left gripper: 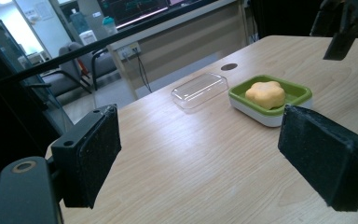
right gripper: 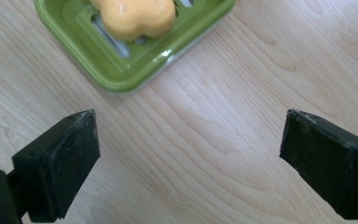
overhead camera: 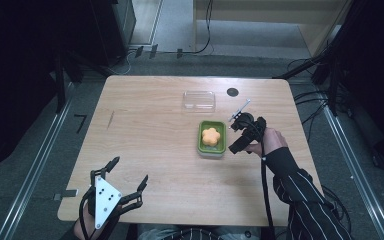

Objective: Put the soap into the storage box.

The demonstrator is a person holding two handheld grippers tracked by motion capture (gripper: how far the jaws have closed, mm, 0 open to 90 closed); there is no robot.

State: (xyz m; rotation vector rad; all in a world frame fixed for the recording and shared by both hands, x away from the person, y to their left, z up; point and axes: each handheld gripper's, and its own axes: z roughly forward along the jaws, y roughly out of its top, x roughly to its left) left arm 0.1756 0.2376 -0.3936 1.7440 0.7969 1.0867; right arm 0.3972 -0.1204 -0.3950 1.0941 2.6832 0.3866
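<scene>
I am at a light wooden table [overhead camera: 150, 130], holding a two-jaw gripper in each hand. My left gripper [overhead camera: 129, 175] sits at the near left corner of the table, jaws spread wide with nothing between them. My right gripper [overhead camera: 236, 134] hovers just to the right of a green soap dish [overhead camera: 200, 140], tilted down toward the tabletop, its jaws also spread wide and holding nothing. An orange flower-shaped soap [overhead camera: 211, 136] lies in the dish, right of the table's centre. A clear plastic lid [overhead camera: 199, 100] lies flat just beyond the dish, near the far edge, beside a small dark round hole [overhead camera: 232, 92] in the tabletop.
</scene>
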